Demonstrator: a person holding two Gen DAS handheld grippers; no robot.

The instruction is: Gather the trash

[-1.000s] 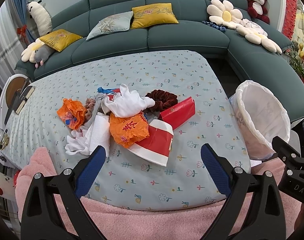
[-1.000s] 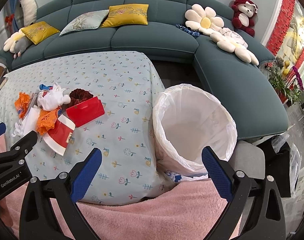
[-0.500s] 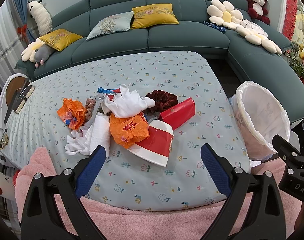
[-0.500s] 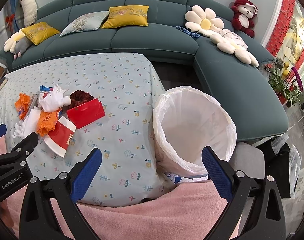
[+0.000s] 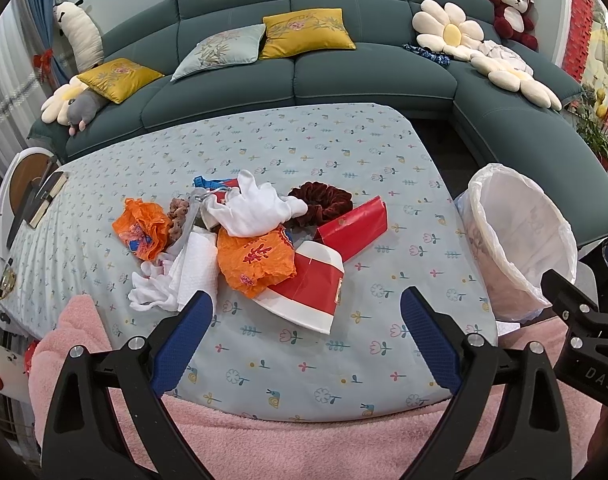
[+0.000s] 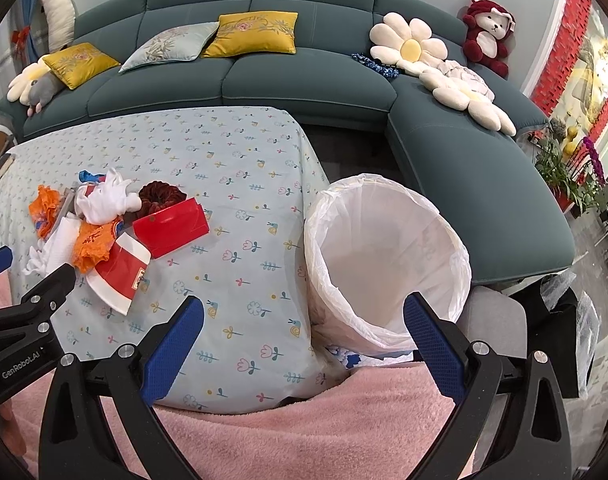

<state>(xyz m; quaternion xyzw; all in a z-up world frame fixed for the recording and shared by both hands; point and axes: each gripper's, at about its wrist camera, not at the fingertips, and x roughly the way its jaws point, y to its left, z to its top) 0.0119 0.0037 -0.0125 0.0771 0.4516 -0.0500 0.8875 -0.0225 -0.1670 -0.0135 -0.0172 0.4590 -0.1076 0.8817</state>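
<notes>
Trash pile [image 5: 244, 244] untouched beside bin [image 6: 387, 256]; both tongs [image 5: 304, 316] [image 6: 304, 320] spread empty, unmoved; collecting not begun.

The left gripper [image 5: 305, 318] is held wide apart and empty above the near edge of the table [image 5: 304, 152]. A trash pile is seen toward the left edge: red-and-white paper cup [image 5: 309, 286], orange wrapper [image 5: 256, 260], white glove [image 5: 260, 208], red envelope [image 5: 353, 226]. A lined bin [image 5: 519, 240] is set beside the right edge.
</notes>
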